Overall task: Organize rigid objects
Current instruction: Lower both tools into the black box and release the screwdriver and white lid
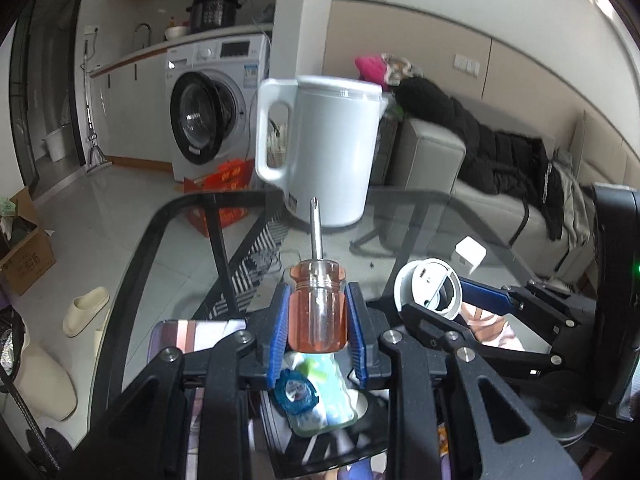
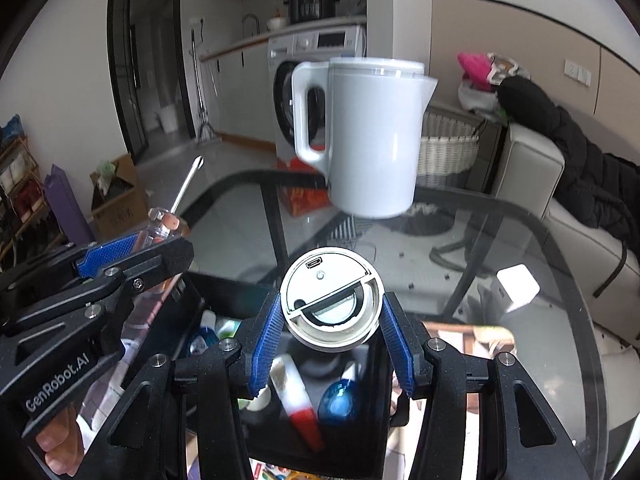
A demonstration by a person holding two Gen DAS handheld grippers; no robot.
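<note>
My left gripper (image 1: 318, 320) is clamped on a screwdriver (image 1: 318, 300), blue pads tight vs. both sides of the clear orange handle, steel shaft pointing straight ahead and up from the jaws, tip ending in front of a white kettle (image 1: 324, 148) that stands further out on the glass table (image 1: 420, 216). My right gripper (image 2: 332, 320) holds a white round device (image 2: 330, 304) between its pads, flat end facing the cam w/ a small port and a half-moon opening; can't tell what it is exactly, its body behind the face is hidden. Right below and behind my right jaws sits a black bin (image 2: 372, 420) w/ stuff inside: a white tube w/ red cap (image 2: 300, 404), a blue oval thing (image 2: 338, 400), both blurred, plus a bottle or two further left, mostly covered by my fingers' frame. From the left cam the same bin is nearly all blocked by the gripper; only a blue cap (image 1: 295, 392) and some green-white packaging (image 1: 328, 396) show under the handle. A white cube (image 2: 516, 290), maybe a charger, lies on the glass well off to the right of my right gripper. Kettle is motion-smeared at its edges in both views. Part of a hand (image 2: 60, 446) shows at the lower left of the right cam, cut off by the frame edge.
</note>
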